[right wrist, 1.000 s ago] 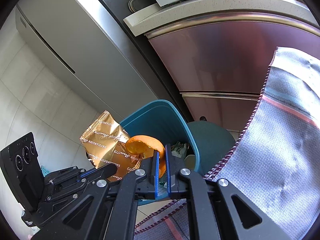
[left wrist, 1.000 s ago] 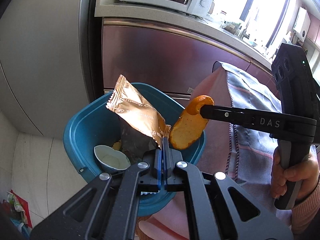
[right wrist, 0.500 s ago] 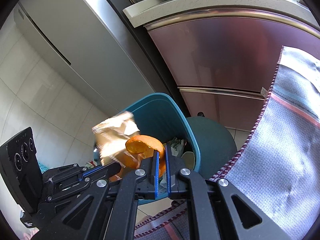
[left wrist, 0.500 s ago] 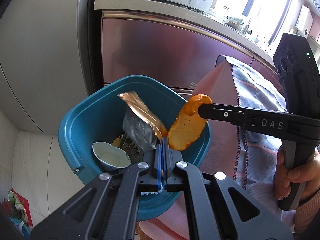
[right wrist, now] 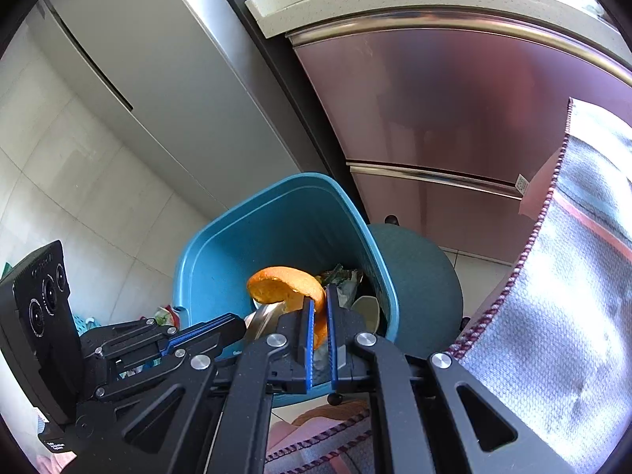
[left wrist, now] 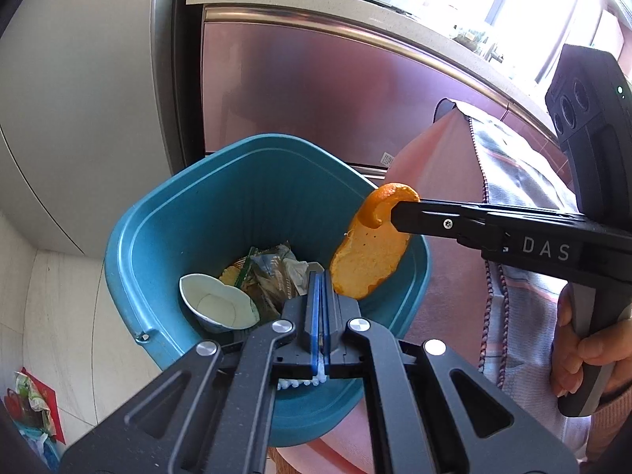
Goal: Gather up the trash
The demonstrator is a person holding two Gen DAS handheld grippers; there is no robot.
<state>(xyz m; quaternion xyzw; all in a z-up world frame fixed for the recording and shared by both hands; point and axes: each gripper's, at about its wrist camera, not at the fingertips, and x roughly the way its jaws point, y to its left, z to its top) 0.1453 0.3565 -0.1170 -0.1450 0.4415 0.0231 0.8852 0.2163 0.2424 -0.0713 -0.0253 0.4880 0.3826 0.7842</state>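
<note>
A blue trash bin (left wrist: 158,237) stands on the floor below both grippers; it also shows in the right wrist view (right wrist: 205,252). Inside lie a white paper cup (left wrist: 217,308) and crumpled wrappers (left wrist: 272,272). My left gripper (left wrist: 320,288) is shut and empty above the bin's near side. My right gripper (right wrist: 319,308) is shut on an orange peel (right wrist: 284,284), held over the bin's right rim; the peel also shows in the left wrist view (left wrist: 369,252).
A grey fridge (left wrist: 79,79) stands at the left, pink cabinet fronts (left wrist: 316,91) behind the bin. A striped cloth over pink cover (left wrist: 513,181) hangs at the right. A round teal lid (right wrist: 418,288) lies beside the bin. Bags (left wrist: 31,407) lie on the floor.
The gold snack bag left my left gripper and dropped into the bin; the jaws are shut with nothing between them. The right gripper still holds the orange peel over the rim.
</note>
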